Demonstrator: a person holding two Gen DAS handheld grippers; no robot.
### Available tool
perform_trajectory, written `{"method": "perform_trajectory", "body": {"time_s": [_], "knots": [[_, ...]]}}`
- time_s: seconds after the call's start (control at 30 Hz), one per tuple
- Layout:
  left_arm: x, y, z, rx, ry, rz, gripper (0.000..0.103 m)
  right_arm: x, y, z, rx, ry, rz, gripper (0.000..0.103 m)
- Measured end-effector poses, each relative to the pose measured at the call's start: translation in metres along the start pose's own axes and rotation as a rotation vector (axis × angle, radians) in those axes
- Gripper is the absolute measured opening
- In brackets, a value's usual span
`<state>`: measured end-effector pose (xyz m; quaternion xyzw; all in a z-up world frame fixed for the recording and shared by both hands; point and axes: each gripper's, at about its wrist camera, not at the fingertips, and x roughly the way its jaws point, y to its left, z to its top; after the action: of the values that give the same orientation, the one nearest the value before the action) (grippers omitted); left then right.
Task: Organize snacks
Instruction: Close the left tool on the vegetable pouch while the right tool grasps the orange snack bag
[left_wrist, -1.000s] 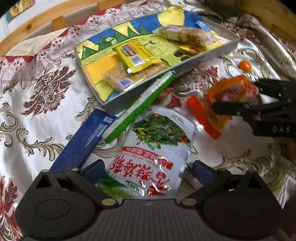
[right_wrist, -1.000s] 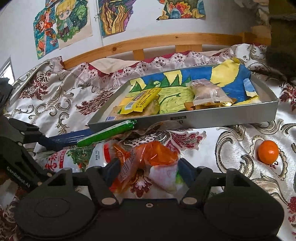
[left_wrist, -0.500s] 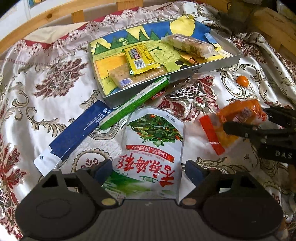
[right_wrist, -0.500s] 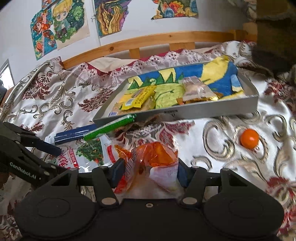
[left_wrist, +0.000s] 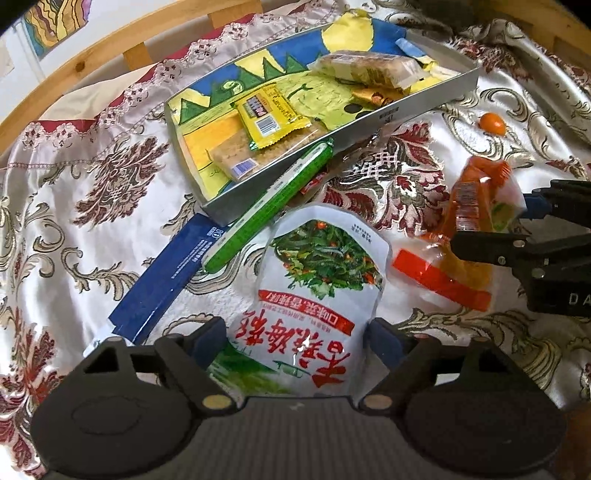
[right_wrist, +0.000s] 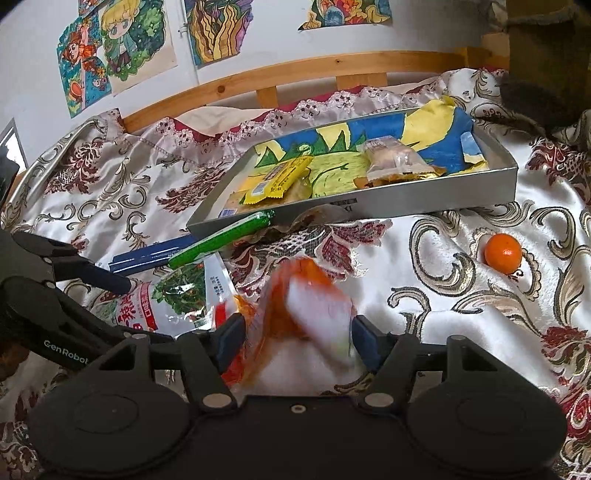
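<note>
A grey tray (left_wrist: 424, 110) lined with a painted sheet lies at the back of the bed and holds a yellow packet (left_wrist: 269, 118) and wrapped cakes (left_wrist: 365, 68). My left gripper (left_wrist: 295, 341) is shut on a white and green vegetable snack pouch (left_wrist: 317, 291) that rests on the cloth. My right gripper (right_wrist: 297, 334) is shut on an orange snack bag (right_wrist: 306, 299), which looks blurred; the bag also shows in the left wrist view (left_wrist: 476, 206). The tray shows in the right wrist view (right_wrist: 436, 192).
A green stick pack (left_wrist: 269, 203) leans on the tray's front wall above a blue flat box (left_wrist: 173, 273). A small orange (right_wrist: 503, 253) lies on the patterned cloth to the right. A wooden bed rail (right_wrist: 295, 77) and wall drawings stand behind.
Both grippers have drawn back from the tray and risen a little. The orange bag has lifted and tilted in my right gripper and now blurs.
</note>
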<state>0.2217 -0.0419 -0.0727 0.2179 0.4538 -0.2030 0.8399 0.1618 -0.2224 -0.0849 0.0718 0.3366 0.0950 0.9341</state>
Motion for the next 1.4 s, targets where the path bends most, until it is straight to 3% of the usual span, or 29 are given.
{"method": "perform_trajectory", "body": {"time_s": [0.3, 0.53, 0.57, 0.67, 0.8, 0.83, 0.97, 1.1, 1.23, 1.4], "knots": [[-0.011, 0.009, 0.003, -0.09, 0.001, -0.017, 0.073, -0.008, 0.006, 0.001, -0.042, -0.063, -0.012, 0.049], [-0.019, 0.019, 0.001, -0.207, -0.009, -0.065, 0.068, -0.006, 0.004, 0.001, -0.039, -0.053, -0.011, 0.048], [-0.02, 0.019, 0.001, -0.217, -0.011, -0.066, 0.067, -0.005, 0.004, 0.001, -0.034, -0.053, -0.011, 0.051], [-0.022, 0.019, 0.001, -0.243, -0.016, -0.069, 0.067, 0.001, -0.003, 0.002, 0.0, -0.052, -0.016, 0.074], [-0.022, 0.017, -0.001, -0.269, -0.02, -0.073, 0.067, 0.012, -0.019, 0.007, 0.087, -0.044, 0.039, 0.079], [-0.022, 0.017, -0.002, -0.28, -0.021, -0.074, 0.067, 0.014, -0.021, 0.007, 0.099, -0.041, 0.05, 0.078], [-0.024, 0.015, -0.004, -0.312, -0.031, -0.07, 0.066, 0.017, -0.019, 0.005, 0.091, -0.039, 0.057, 0.054], [-0.029, 0.011, -0.005, -0.334, -0.038, -0.085, 0.063, 0.014, -0.014, 0.004, 0.067, -0.052, 0.049, 0.051], [-0.036, 0.008, -0.006, -0.352, -0.057, -0.119, 0.052, 0.008, -0.01, 0.004, 0.051, -0.065, 0.043, 0.051], [-0.037, 0.008, -0.01, -0.39, -0.055, -0.149, 0.05, -0.003, -0.005, 0.004, 0.012, -0.086, 0.022, 0.051]]}}
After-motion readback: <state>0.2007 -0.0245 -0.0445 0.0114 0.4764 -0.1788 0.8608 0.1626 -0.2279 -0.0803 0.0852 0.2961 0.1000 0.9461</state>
